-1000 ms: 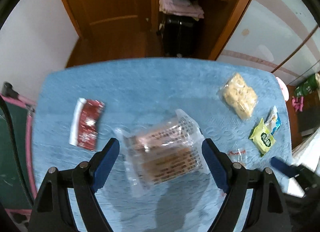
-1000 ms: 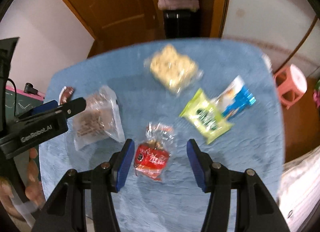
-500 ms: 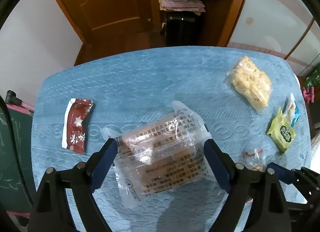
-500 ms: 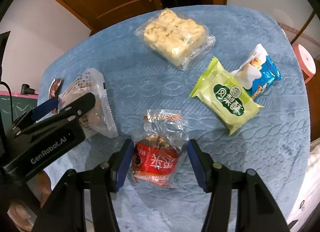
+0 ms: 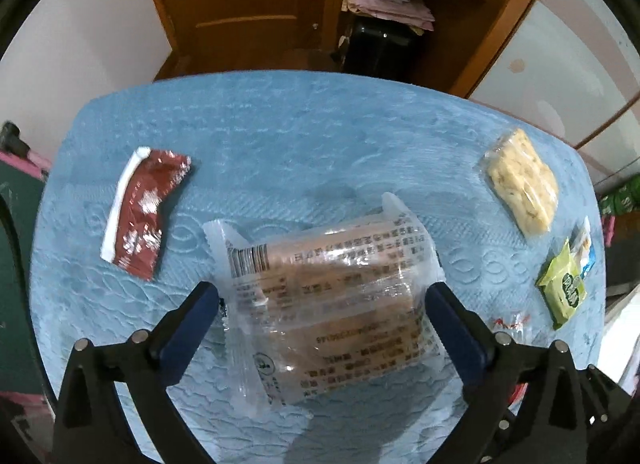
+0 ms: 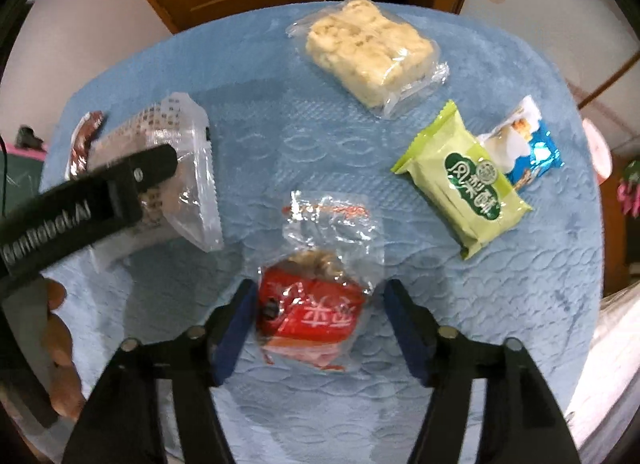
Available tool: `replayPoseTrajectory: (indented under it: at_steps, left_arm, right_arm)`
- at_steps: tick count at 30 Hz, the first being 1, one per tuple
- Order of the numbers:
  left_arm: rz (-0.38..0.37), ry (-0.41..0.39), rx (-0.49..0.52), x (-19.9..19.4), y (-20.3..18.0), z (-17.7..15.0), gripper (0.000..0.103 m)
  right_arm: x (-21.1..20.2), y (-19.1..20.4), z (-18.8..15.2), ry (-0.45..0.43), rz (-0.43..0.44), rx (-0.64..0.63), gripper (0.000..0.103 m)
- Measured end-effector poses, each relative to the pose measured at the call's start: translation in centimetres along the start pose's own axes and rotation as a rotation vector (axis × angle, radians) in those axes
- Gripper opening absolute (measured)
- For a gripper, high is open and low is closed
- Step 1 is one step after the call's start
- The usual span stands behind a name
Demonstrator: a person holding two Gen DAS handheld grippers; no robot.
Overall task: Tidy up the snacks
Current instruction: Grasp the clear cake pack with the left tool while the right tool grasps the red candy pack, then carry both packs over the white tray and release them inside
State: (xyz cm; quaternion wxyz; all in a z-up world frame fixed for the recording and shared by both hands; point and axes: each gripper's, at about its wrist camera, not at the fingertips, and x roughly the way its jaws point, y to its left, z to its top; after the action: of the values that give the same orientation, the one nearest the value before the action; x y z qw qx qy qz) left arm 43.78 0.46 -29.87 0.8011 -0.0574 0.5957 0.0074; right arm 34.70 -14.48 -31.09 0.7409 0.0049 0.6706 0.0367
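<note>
A clear packet of brown biscuits (image 5: 332, 296) lies on the blue cloth table (image 5: 280, 143). My left gripper (image 5: 322, 304) is open, its fingers on either side of the packet. The packet also shows in the right wrist view (image 6: 176, 179) under the left gripper's finger (image 6: 132, 179). My right gripper (image 6: 318, 304) is open around a red snack in clear wrap (image 6: 312, 308). A dark red wrapper (image 5: 144, 207) lies to the left.
A pale rice-cake packet (image 6: 368, 51) lies at the back, a green packet (image 6: 464, 179) and a blue-white packet (image 6: 520, 143) at the right. The table edge (image 6: 592, 264) curves on the right. A wooden door and shelf stand beyond.
Both grippers have moved down and forward, closer to their packets. The biscuit packet and the red snack now sit deeper between the open fingers.
</note>
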Motion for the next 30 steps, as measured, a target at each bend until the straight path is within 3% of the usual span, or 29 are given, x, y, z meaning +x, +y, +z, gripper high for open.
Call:
replayPoseTrajectory:
  at_steps: [5, 10, 18, 25, 30]
  left_arm:
    - [-0.012, 0.012, 0.019, 0.1, 0.1, -0.5, 0.100]
    - [0.010, -0.006, 0.063, -0.3, -1.1, -0.7, 0.084]
    - [0.023, -0.024, 0.143, -2.5, -2.1, -2.2, 0.066]
    - [-0.004, -0.003, 0.149, -4.5, -1.7, -3.9, 0.065]
    - [-0.025, -0.043, 0.163, -8.7, -1.5, -5.2, 0.064]
  right_arm:
    - [-0.1, 0.0, -0.5, -0.014, -0.001, -0.015, 0.056]
    - [-0.3, -0.2, -0.8, -0.017, -0.010, -0.023, 0.055]
    - [-0.7, 0.5, -1.5, -0.024, -0.035, -0.030, 0.054]
    - [-3.2, -0.3, -2.7, -0.053, -0.043, -0.025, 0.054]
    - [-6.2, -1.0, -4.2, -0.097, -0.030, -0.025, 0.054]
